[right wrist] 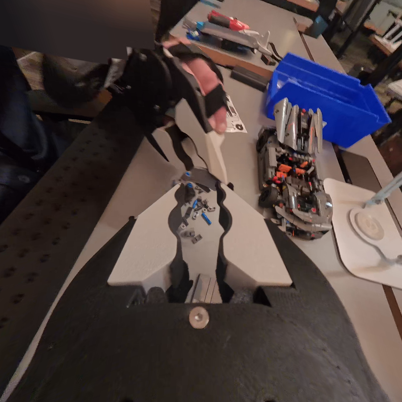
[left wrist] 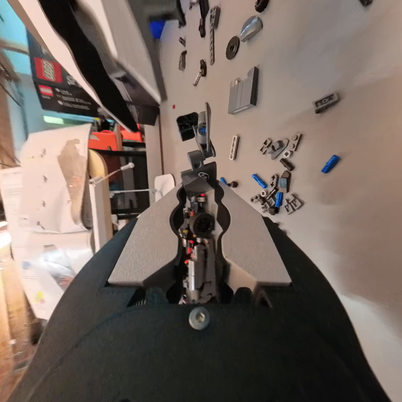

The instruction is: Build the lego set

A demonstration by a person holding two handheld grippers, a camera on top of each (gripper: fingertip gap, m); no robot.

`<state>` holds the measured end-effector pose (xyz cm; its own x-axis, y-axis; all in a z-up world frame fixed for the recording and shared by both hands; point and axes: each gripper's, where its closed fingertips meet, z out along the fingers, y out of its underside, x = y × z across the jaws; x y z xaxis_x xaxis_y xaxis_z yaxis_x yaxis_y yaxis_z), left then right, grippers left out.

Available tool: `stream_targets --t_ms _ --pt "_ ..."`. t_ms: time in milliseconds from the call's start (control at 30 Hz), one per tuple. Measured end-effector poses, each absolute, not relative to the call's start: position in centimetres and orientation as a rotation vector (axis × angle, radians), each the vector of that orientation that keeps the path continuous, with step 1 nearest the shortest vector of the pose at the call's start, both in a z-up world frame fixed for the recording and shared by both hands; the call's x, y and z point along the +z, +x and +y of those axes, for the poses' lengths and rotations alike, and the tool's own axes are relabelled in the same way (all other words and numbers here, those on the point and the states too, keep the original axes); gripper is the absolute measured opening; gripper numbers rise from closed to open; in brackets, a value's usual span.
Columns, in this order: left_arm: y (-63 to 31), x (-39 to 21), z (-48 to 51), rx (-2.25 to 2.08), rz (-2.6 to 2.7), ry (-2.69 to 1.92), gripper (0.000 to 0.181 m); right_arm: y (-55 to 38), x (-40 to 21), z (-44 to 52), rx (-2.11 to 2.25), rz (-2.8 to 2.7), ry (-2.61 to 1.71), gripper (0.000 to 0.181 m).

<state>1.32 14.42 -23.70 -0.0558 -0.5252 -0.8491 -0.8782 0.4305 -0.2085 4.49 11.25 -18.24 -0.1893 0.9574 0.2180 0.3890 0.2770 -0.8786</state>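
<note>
My left gripper (left wrist: 200, 186) is shut on a dark grey Lego panel assembly (left wrist: 199, 178). A grey hinged arm with a blue pin (left wrist: 203, 134) sticks out beyond its tips. In the right wrist view, the left gripper (right wrist: 200, 171) comes in from the upper left, held by a hand (right wrist: 208, 87), with the panel (right wrist: 195, 176) at its tips. My right gripper (right wrist: 198, 185) is open and empty, hovering just short of that panel, above a pile of small blue and grey loose parts (right wrist: 195, 211). The part-built grey Lego car (right wrist: 293, 174) stands on the table to the right, its rear panels raised.
A blue bin (right wrist: 326, 97) sits behind the car, and a white stand base (right wrist: 369, 239) at the right. A black perforated board (right wrist: 54, 195) runs along the left. A flat grey plate assembly (left wrist: 243, 93), more loose parts (left wrist: 276, 191) and the Lego box (left wrist: 61, 87) surround the work spot. My right fingertips sit around 7 cm from my left ones. My left gripper's tips are some 35 cm from the white stand base (right wrist: 369, 239).
</note>
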Motion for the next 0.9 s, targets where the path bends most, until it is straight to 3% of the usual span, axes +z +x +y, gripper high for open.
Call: stream_targets --t_ms 133,233,433,667,800,900 --pt "1.4 -24.2 14.3 0.335 1.698 -1.333 0.023 4.0 -18.8 10.1 0.741 -1.819 -1.146 0.054" --pt "1.6 -25.0 14.0 0.293 1.719 -1.391 0.023 3.1 -21.7 10.4 0.464 -1.921 -1.123 0.057" --pt "1.9 -26.1 13.4 0.212 1.749 -1.465 0.023 2.5 -24.1 11.7 0.183 -1.962 -1.091 0.017" --pt "2.4 -24.7 13.5 0.124 1.670 -1.442 0.026 2.5 -22.3 11.6 0.437 -1.860 -1.177 0.015" --pt "2.3 -24.7 13.8 0.034 1.620 -1.505 0.044 2.8 -20.2 12.1 0.619 -1.746 -1.229 0.014" --pt "2.5 -24.0 14.0 -0.039 1.565 -1.508 0.046 3.0 -18.8 12.3 0.768 -1.666 -1.254 0.014"
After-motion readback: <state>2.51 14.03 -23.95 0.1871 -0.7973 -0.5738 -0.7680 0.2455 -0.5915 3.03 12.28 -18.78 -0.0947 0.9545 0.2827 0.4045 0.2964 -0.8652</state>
